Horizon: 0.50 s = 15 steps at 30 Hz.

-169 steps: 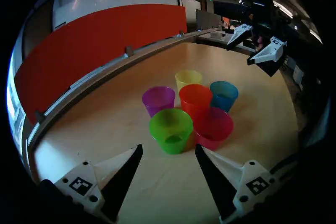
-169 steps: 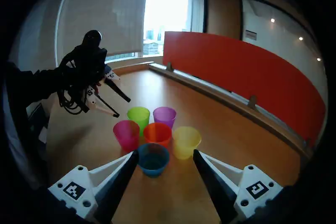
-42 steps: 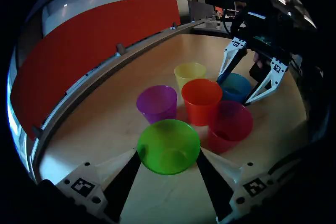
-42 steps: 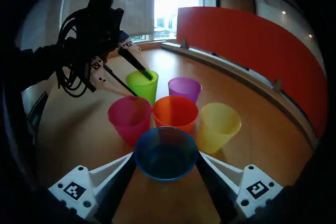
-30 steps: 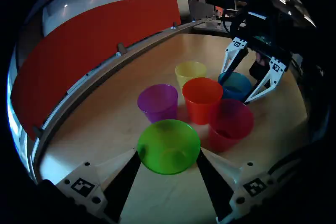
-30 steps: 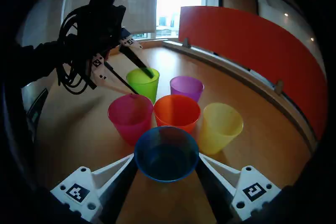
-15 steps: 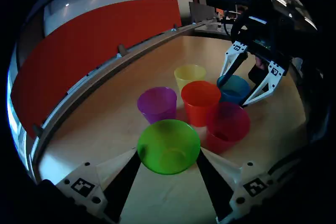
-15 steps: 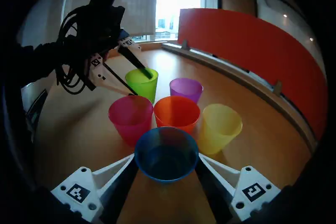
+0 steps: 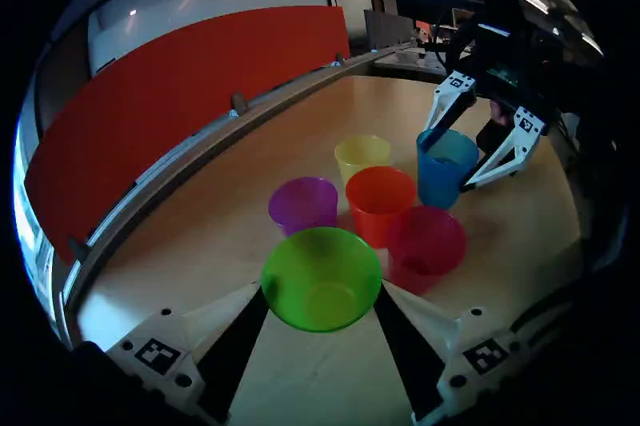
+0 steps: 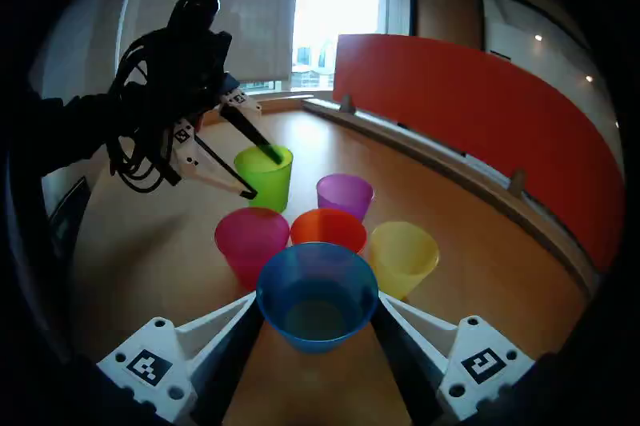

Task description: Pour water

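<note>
- Your left tool (image 9: 320,288) clamps the green cup (image 9: 322,266), both fingers pressing its sides.
- Your right tool (image 10: 318,300) clamps the blue cup (image 10: 318,286), just beside the orange cup (image 10: 328,228) on the bench (image 10: 496,290).

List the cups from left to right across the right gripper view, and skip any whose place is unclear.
pink cup → orange cup → yellow cup. Left out: green cup overlaps the pink; purple cup and blue cup overlap the orange.
</note>
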Motion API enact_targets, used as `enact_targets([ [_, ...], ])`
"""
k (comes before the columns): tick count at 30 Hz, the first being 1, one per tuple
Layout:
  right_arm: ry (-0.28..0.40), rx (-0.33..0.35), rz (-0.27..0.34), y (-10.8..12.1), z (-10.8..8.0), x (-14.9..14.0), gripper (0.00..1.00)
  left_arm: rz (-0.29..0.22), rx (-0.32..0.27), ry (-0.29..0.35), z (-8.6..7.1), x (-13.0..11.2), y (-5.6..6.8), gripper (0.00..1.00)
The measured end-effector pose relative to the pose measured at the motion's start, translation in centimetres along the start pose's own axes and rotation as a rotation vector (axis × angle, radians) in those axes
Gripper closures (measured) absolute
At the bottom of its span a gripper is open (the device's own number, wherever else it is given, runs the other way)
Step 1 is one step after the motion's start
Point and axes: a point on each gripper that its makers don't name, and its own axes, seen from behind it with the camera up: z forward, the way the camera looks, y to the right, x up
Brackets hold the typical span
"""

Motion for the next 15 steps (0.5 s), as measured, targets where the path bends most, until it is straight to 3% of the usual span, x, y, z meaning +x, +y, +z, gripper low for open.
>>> enact_targets([
  [15,0.108,-0.041,0.012,-0.9,-4.7,4.7,0.1,-0.028,0.061,0.078,-4.9,3.1,0.9,0.13],
])
